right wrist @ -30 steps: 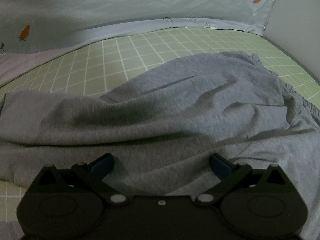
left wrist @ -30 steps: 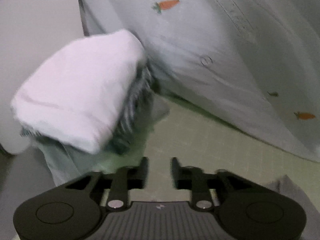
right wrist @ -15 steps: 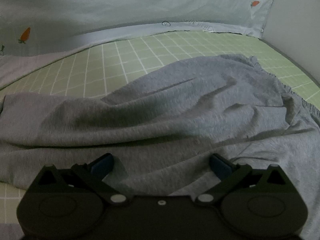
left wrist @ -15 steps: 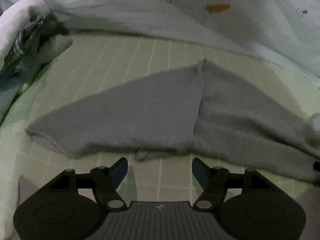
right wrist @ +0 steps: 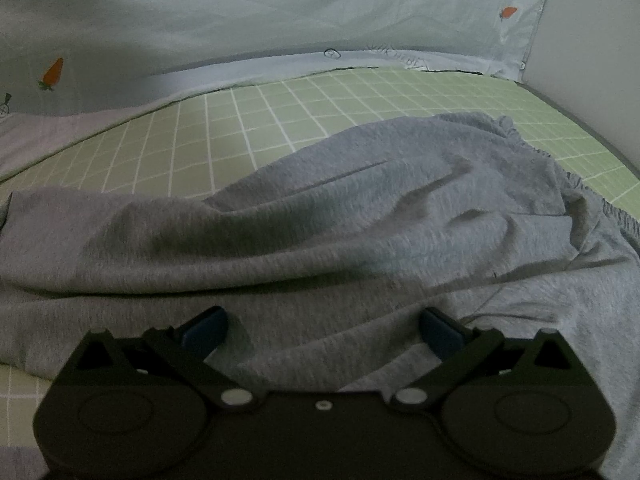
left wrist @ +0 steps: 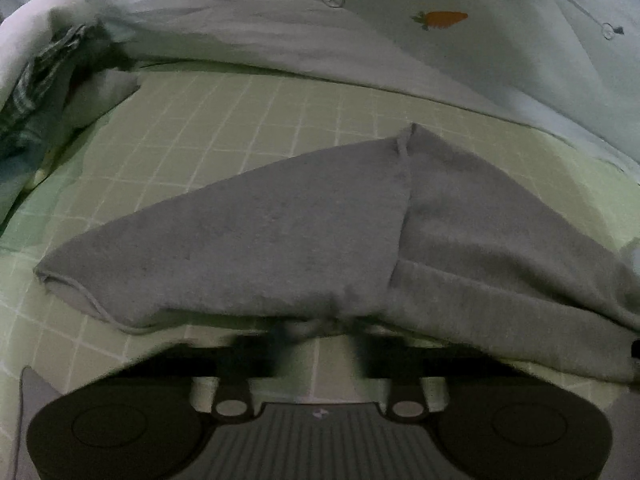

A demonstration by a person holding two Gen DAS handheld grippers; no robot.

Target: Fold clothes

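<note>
A grey garment (left wrist: 280, 240) lies spread on the green checked bedsheet (left wrist: 240, 120), one sleeve-like flap reaching left. My left gripper (left wrist: 320, 332) sits at its near hem. The fingers (left wrist: 276, 340) are blurred and the jaws are closing, with a small tuft of the hem between them and a gap still showing. In the right wrist view the same grey garment (right wrist: 320, 240) is rumpled in folds. My right gripper (right wrist: 324, 328) hovers low over it, open wide, its blue pads (right wrist: 208, 328) apart with cloth beneath them, nothing pinched.
A pale duvet with carrot prints (left wrist: 440, 20) is bunched along the far side of the bed, also the duvet (right wrist: 280, 8) in the right view. A pile of folded clothes (left wrist: 32, 80) sits at far left. A wall (right wrist: 592, 20) borders the bed on the right.
The left view swung from the folded pile down to the grey garment. The left jaws spread wider, then began narrowing at the hem. The right gripper kept still.
</note>
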